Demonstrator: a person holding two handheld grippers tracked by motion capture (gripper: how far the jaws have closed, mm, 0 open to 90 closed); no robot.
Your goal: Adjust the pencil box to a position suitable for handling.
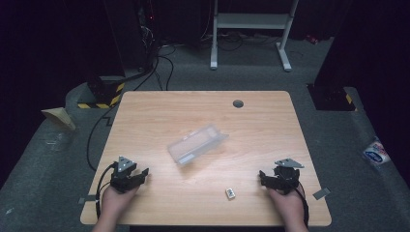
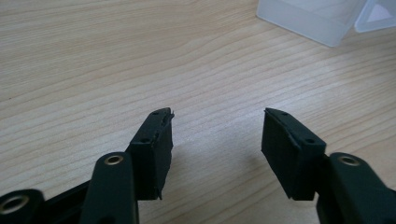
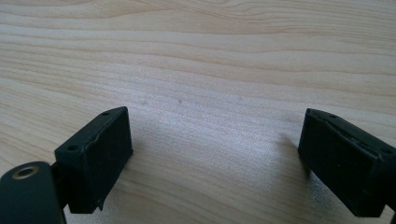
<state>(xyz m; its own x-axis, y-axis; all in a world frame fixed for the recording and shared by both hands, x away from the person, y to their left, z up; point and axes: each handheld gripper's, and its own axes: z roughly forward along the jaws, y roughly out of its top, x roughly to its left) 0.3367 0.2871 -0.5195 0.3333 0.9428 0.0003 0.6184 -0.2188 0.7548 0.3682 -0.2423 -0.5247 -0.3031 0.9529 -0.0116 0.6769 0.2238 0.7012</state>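
Nearer the person than the clear box (image 1: 197, 144), both tools, left tool (image 1: 141, 174) and right tool (image 1: 263, 176), are gaping empty over the tabletop (image 1: 203, 111), seemingly untouched.

A lab or test room: a light wooden table (image 1: 145, 111) stands on grey carpet among dark curtains. At twelve o'clock stands a white metal desk frame (image 1: 251, 21); at ten o'clock, black cables (image 1: 164, 67) and yellow-black hazard-striped floor tape (image 1: 104, 99).

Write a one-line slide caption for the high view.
Two open hand-held grippers, left and right, rest near a wooden table's front edge, a clear box lying between them.
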